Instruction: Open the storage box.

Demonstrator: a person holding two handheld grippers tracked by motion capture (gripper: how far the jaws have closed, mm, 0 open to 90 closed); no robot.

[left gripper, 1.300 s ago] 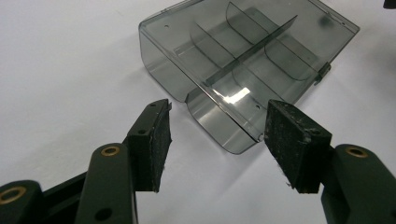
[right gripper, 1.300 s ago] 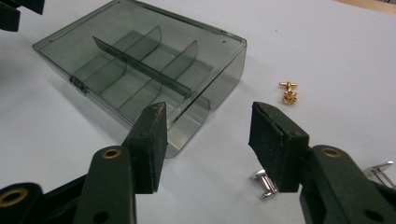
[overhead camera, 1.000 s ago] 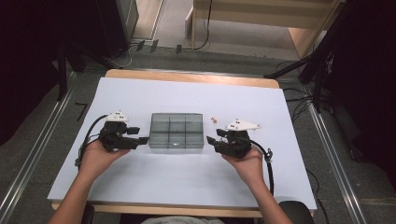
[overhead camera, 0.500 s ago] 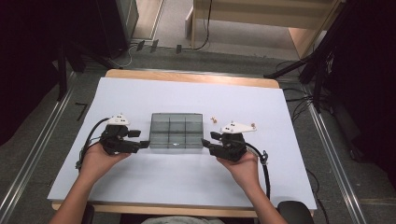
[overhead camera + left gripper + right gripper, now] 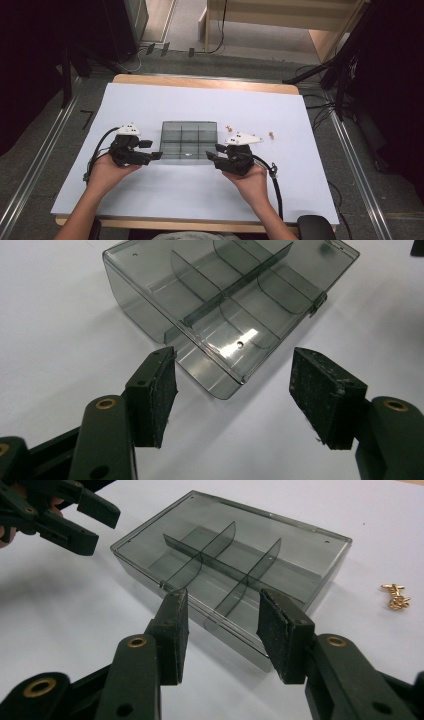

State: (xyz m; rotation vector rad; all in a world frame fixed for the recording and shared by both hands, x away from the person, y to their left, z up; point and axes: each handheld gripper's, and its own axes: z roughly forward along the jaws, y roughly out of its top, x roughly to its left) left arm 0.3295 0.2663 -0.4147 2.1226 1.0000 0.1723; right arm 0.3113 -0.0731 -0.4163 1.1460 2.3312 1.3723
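Observation:
A smoky clear compartment box with its lid down lies in the middle of the white sheet. My left gripper is at its front left corner, open. Its jaws have just been opening, and the box's near corner sits between the pads without touching them. My right gripper is at the front right corner, also open. Its jaws have just been closing, with the box's front wall between the pads, still apart from it. Small gold parts lie to the right of the box.
A white sheet covers the wooden table. A second gold part lies farther right on it. Each gripper trails a black cable. Dark cases and cables stand on the floor behind the table.
My right gripper has moved left, closer to the box's front right corner, and its jaws have narrowed. The left hand has stayed where it was, with its jaws a little wider.

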